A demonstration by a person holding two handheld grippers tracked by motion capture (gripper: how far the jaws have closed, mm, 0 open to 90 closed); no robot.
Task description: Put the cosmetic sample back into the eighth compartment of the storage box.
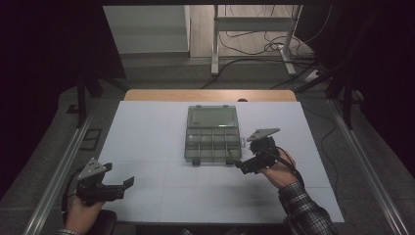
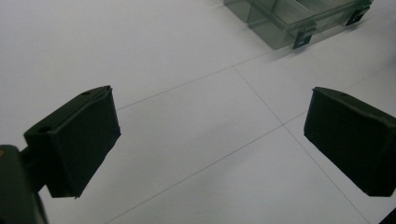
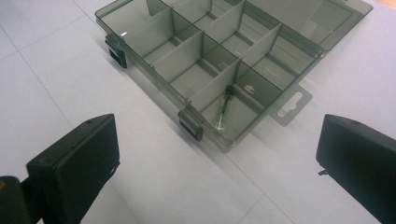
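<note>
White table (image 1: 147,142) carries an open smoky compartment organizer box (image 1: 213,134) at centre-far, a screw (image 3: 223,108) in its near-right cell; right gripper (image 1: 243,167) just beside that corner and left gripper (image 1: 128,183) near-left, both gaping, empty.

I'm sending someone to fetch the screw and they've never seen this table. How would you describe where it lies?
On the white table lies an open, smoky clear organizer box, its lid folded back. In the front row of compartments, take the end one nearest the right gripper, beside the hang tab. The dark screw lies there; the other compartments look empty.
</note>
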